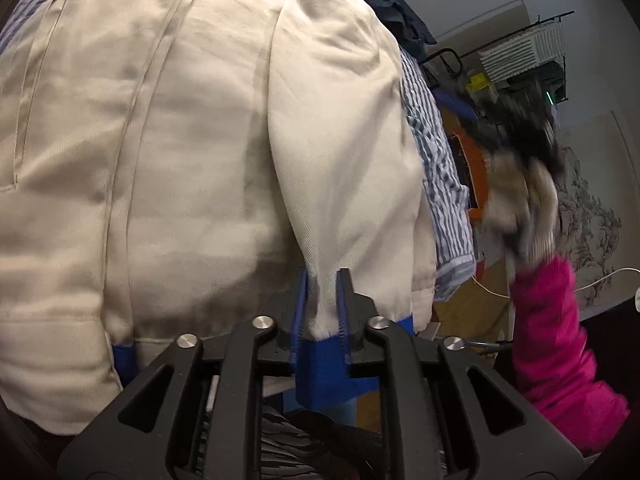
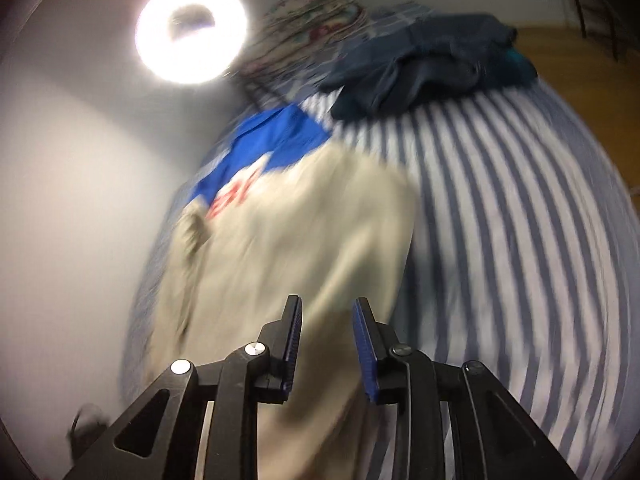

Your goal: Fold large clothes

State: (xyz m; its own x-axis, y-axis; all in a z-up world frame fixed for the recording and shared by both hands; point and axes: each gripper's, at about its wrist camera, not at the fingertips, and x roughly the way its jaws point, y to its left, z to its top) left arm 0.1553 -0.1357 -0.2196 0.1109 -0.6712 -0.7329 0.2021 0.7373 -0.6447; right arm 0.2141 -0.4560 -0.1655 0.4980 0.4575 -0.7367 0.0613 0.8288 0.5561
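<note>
Only blurred red letters [image 2: 232, 196], unreadable.

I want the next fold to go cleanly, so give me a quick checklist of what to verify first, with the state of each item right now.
1. Left gripper has the beige jacket's sleeve end between its jaws: ok.
2. Left pads pressing firmly on that sleeve: cannot tell.
3. Right gripper free of cloth: ok, jaws apart, nothing between them.
4. Jacket lies on the striped bedsheet: ok.
5. Dark clothes pile sits apart from the jacket: ok.
6. Jacket body flat, free of creases: cannot tell, right view is blurred.
</note>
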